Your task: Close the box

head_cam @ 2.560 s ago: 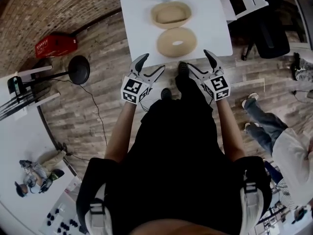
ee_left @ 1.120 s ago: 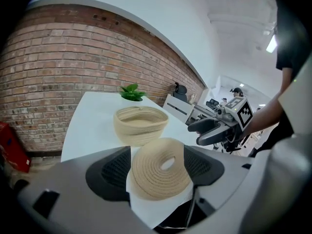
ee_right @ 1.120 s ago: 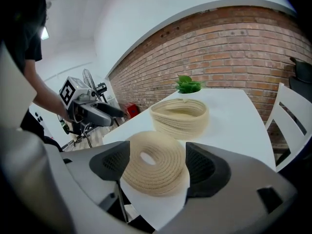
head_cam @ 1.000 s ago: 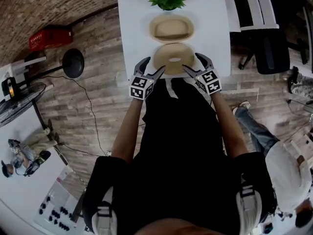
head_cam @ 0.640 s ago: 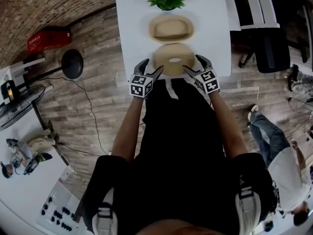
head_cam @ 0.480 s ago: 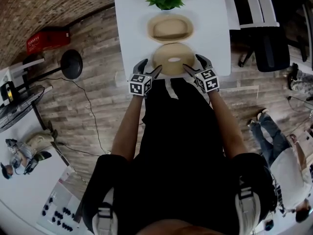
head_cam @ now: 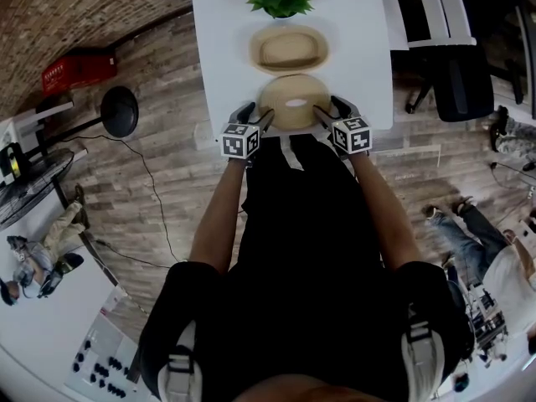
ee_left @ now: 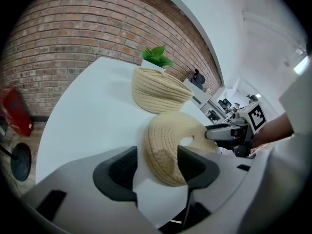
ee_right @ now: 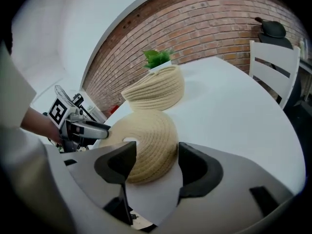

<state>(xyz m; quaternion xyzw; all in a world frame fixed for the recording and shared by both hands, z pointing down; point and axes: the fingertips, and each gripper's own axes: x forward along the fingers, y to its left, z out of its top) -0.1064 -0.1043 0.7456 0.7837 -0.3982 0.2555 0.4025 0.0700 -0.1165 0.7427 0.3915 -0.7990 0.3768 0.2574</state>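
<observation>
Box lid (head_cam: 293, 100), a domed woven disc with a hole in its middle, lies at the near edge of the white tabletop (head_cam: 218, 32), just in front of the open woven box (head_cam: 290, 48). The left gripper (head_cam: 255, 117) has the lid's left rim between its fingers, which have just been closing but stand partly apart, one pad clear of the weave. The right gripper (head_cam: 328, 112) brackets the right rim likewise, fingers narrowing, not clamped.

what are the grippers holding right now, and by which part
Nothing clamped yet: the left gripper and right gripper each straddle a side edge of the lid; their fingers have just been closing, with gaps showing.
</observation>
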